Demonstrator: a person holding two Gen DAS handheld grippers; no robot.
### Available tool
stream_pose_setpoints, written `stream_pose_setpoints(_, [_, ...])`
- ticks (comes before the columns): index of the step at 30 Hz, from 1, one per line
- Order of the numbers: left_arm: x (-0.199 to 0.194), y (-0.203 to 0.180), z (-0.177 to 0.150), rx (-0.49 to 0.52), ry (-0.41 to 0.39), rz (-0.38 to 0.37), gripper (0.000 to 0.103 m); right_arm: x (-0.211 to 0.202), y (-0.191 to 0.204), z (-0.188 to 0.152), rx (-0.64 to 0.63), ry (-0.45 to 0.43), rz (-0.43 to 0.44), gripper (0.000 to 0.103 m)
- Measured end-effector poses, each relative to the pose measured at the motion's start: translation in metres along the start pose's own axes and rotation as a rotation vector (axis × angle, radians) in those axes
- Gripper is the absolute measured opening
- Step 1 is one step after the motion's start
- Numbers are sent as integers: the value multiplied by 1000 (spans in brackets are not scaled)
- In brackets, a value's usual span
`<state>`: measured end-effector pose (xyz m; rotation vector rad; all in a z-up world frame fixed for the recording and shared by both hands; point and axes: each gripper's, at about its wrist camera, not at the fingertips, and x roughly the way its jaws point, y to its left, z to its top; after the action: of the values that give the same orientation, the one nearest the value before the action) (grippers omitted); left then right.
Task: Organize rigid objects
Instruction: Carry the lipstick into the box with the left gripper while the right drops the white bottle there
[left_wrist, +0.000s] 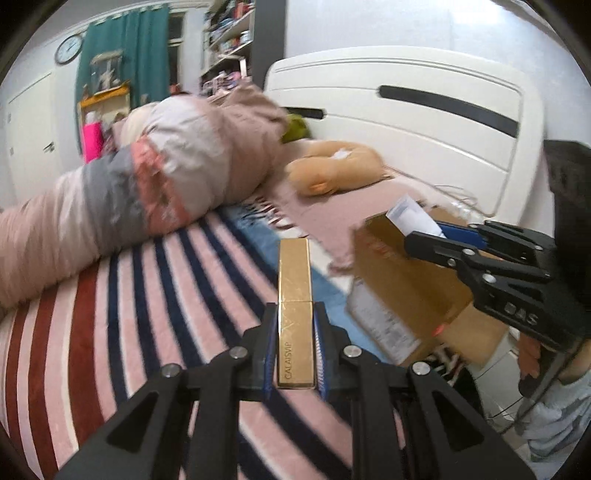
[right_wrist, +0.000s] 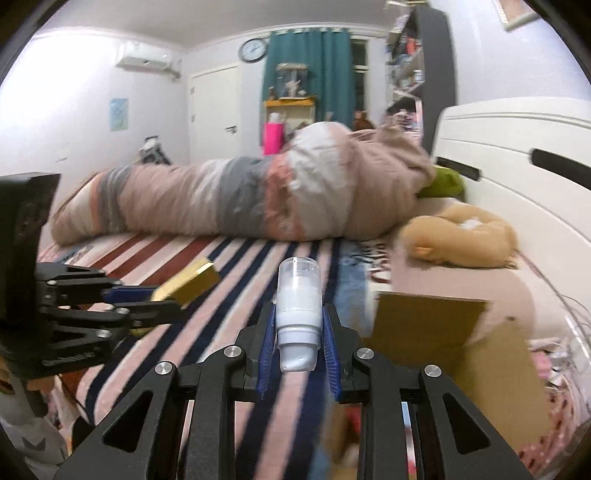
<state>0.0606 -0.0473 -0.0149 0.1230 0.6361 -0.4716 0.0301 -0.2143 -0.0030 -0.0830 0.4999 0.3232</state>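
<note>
Grippers both loaded: left gripper (left_wrist: 294, 350) clamped on gold box (left_wrist: 294, 306), long axis pointing forward; right gripper (right_wrist: 298, 332) clamped on white bottle (right_wrist: 298, 317), nearer cardboard box (right_wrist: 443, 332), lying right of both, above striped bedcover (right_wrist: 221, 266).

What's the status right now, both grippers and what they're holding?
Left gripper shut on gold box. Right gripper shut on white bottle. Both above striped bedspread; cardboard box alongside. Nothing blocking.

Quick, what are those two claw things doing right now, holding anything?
Left gripper: closed on a gold box.
Right gripper: closed on a white pump bottle.
</note>
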Motion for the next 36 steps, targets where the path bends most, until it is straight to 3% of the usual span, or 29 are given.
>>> stream_pose_setpoints(5, [12, -41, 27, 37, -3, -87, 15, -11, -57, -13, 60, 33, -90, 20])
stream_pose_setpoints(10, [35, -82, 47, 93, 28, -145, 15, 0, -97, -36, 74, 134, -145, 21])
stream_pose_setpoints(17, [72, -124, 58, 156, 110, -202, 15, 0, -135, -56, 140, 149, -136, 23])
stream_pose_setpoints(26, [113, -154, 43, 220, 235, -233, 15, -2, -145, -65, 136, 142, -108, 25])
stream_pose_setpoints(36, [108, -149, 44, 195, 212, -220, 16, -2, -144, -66, 135, 143, -95, 27])
